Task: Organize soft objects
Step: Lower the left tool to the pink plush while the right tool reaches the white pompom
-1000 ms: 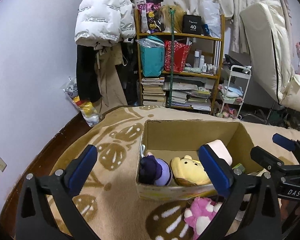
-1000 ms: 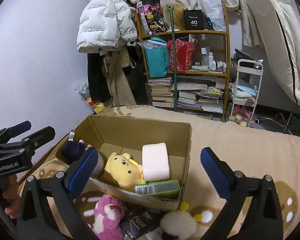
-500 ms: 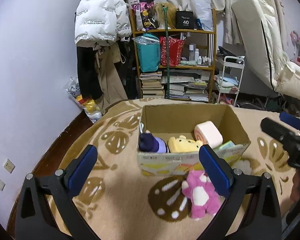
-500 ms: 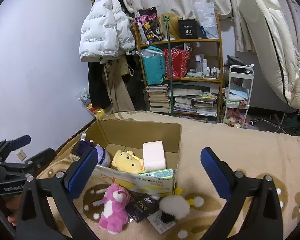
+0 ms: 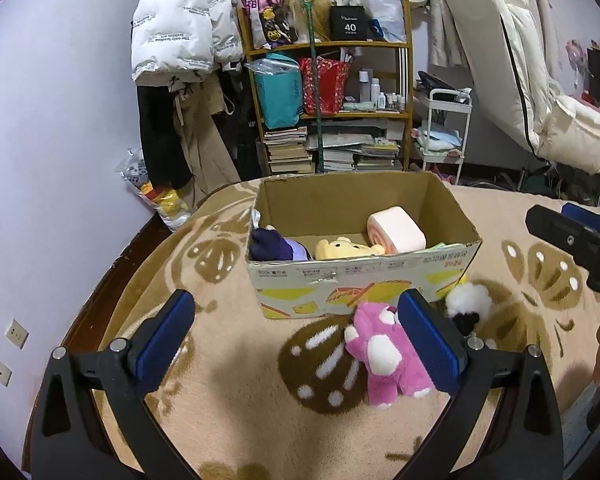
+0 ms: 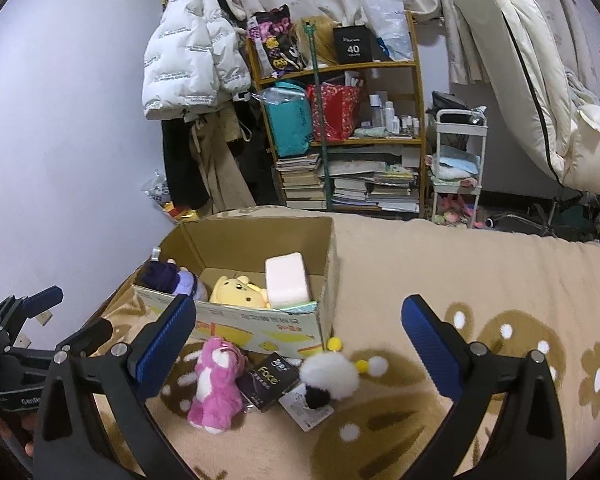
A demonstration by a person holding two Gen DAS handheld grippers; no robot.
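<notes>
Two claws, left claw (image 5: 298,334) and right claw (image 6: 300,336), both spread wide, holding nothing. Pink plush toy (image 6: 216,386) flat on the rug (image 6: 440,276), just in front of the cardboard box (image 6: 260,330), head toward box, feet toward the cameras. White fluffy toy (image 6: 330,372) just beside.

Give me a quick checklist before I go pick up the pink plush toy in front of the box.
1. Left gripper open and empty: ok.
2. Right gripper open and empty: ok.
3. Pink plush toy free on the rug, nothing lying on top of it: ok.
4. Clear of neighbours: not ok; a black Face packet lies right beside it, and the white pom-pom plush is just beyond.
5. Cardboard box open, with free floor behind the yellow bear plush: ok.
6. Whether the toy touches the box front: cannot tell.
</notes>
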